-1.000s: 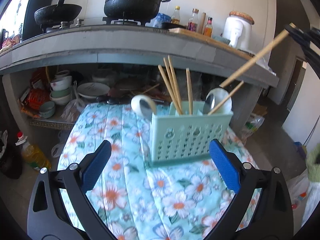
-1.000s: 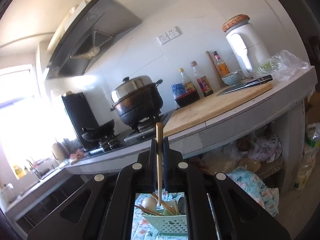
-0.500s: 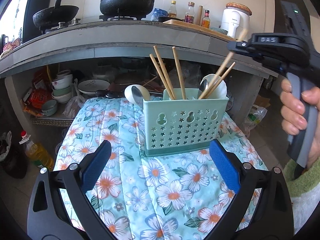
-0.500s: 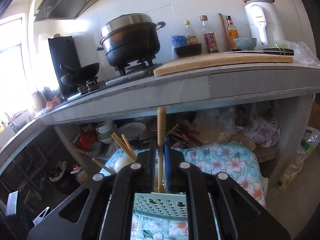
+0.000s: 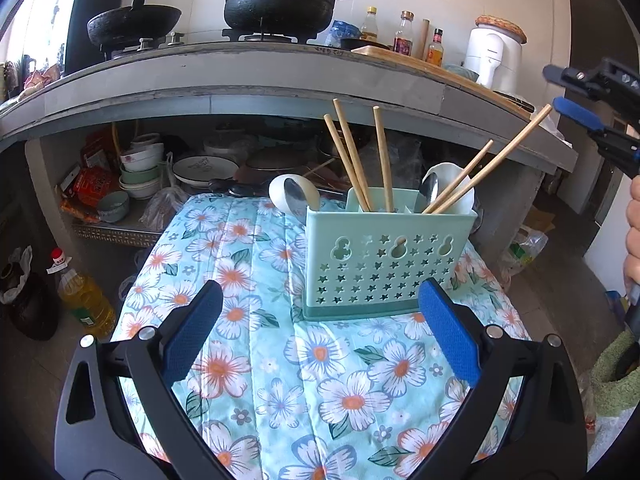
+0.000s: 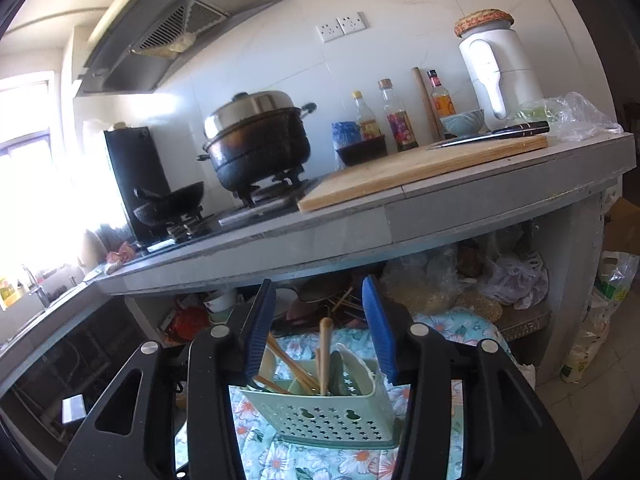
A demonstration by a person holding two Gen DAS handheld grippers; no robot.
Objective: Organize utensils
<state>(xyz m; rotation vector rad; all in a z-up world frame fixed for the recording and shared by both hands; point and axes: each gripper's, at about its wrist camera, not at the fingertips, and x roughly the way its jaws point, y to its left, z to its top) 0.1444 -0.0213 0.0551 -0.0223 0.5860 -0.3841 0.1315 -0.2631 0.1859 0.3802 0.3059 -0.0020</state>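
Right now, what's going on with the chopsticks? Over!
Left gripper open, empty. Right gripper opening, chopstick loose between jaws, standing in caddy. Nothing in the way.

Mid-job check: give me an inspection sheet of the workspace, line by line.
Surface: floral tablecloth, bare in front of the holder.
Job's things: green utensil holder upright, holding chopsticks and spoons.
Clutter: nothing seen on the cloth.
Grippers: left claw open, empty; right claw opening above the holder, a chopstick standing free between its pads.
Cables: nothing seen.
Surroundings: counter with pot, wok, bottles; bowls stored beneath.
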